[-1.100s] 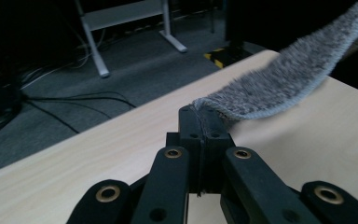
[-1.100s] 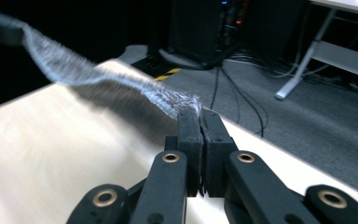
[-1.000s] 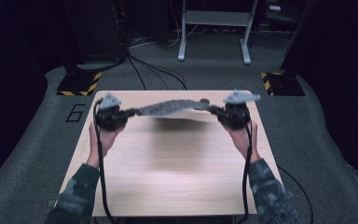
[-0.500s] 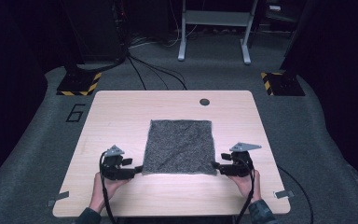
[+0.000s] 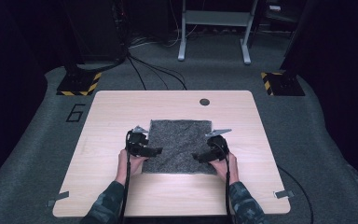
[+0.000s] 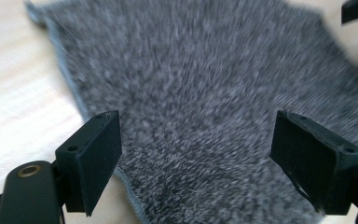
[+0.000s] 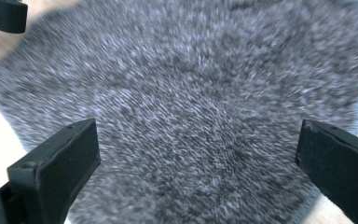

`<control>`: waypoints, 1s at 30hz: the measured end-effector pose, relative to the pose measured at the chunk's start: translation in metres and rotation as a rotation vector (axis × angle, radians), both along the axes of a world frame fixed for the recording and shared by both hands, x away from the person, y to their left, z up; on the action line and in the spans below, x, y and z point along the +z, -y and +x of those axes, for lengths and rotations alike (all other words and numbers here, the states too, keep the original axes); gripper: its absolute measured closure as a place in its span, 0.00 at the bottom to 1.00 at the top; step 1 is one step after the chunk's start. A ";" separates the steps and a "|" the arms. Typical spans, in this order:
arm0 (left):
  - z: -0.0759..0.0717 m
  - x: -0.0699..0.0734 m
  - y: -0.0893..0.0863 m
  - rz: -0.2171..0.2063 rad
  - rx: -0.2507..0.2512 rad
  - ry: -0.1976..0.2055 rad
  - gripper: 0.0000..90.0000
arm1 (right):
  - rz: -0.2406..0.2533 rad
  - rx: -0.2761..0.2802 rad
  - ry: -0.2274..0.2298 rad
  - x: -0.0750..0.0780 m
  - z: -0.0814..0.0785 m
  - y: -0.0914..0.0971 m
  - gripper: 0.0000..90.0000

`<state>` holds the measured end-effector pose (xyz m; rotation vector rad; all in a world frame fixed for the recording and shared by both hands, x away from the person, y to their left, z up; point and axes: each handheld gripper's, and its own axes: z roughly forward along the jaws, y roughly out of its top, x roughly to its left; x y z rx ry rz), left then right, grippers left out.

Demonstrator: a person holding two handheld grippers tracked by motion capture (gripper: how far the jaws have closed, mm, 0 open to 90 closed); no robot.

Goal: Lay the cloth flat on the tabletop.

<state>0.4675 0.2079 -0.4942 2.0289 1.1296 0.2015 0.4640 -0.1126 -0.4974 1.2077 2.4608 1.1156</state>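
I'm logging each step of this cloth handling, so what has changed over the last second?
The grey cloth, held up between both grippers, now lies flat on the table. The left gripper and right gripper came down; their jaws have just been opening, letting go. The table stayed put.

You have a fuzzy, matt grey felt cloth [image 5: 181,145], a smooth pale wood-grain table [image 5: 261,154] under it, matt black plastic grippers, left [image 5: 154,151] and right [image 5: 196,157].
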 end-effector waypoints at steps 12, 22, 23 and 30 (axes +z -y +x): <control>-0.016 -0.020 0.011 0.194 -0.053 0.023 0.17 | -0.115 0.018 -0.030 -0.020 0.004 -0.008 0.00; -0.037 -0.024 0.010 0.186 -0.045 0.068 0.17 | -0.130 0.034 0.001 -0.022 -0.016 -0.004 0.00; -0.042 -0.026 0.011 0.187 -0.045 0.082 0.17 | -0.128 0.036 0.005 -0.022 -0.018 -0.003 0.00; -0.057 -0.026 0.017 0.217 -0.065 0.092 0.17 | -0.173 0.045 0.022 -0.023 -0.032 -0.002 0.00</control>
